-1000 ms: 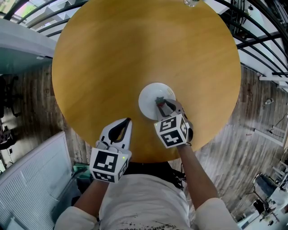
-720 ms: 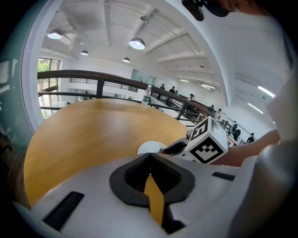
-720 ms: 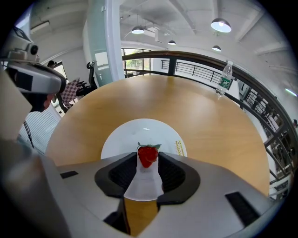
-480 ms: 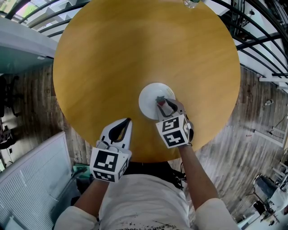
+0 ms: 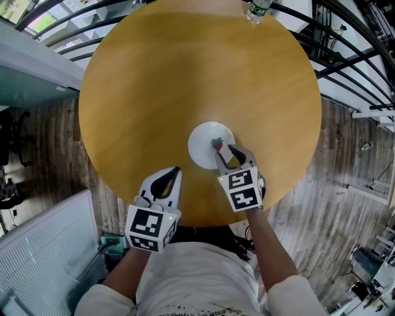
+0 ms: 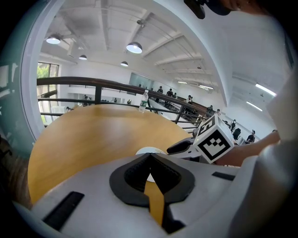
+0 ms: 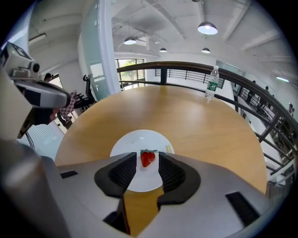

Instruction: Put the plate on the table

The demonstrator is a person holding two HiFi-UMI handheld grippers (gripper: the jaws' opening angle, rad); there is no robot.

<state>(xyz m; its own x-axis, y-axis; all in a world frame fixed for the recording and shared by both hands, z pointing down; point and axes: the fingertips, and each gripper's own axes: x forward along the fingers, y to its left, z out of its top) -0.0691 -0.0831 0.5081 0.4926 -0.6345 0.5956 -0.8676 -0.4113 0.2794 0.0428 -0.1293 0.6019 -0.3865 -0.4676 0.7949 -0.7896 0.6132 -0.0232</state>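
Note:
A small white plate (image 5: 203, 147) lies flat on the round wooden table (image 5: 185, 74), near its front edge. A red strawberry (image 7: 147, 158) rests on the plate. My right gripper (image 5: 228, 155) hovers over the plate's near rim with its jaws open. In the right gripper view the strawberry shows in the gap between the pads (image 7: 125, 168), and neither pad touches it. My left gripper (image 5: 175, 170) is shut and empty at the table's front edge, left of the plate. In the left gripper view the plate (image 6: 148, 150) peeks out just beyond the closed tips.
A water bottle (image 5: 256, 8) stands at the table's far edge. A dark metal railing (image 7: 186, 69) curves round behind the table. Wooden floor lies below, with a pale ribbed panel (image 5: 43, 247) at the lower left.
My right gripper has opened wider and drawn back a little toward the table's near edge, leaving the strawberry free on the plate. The left gripper has stayed put.

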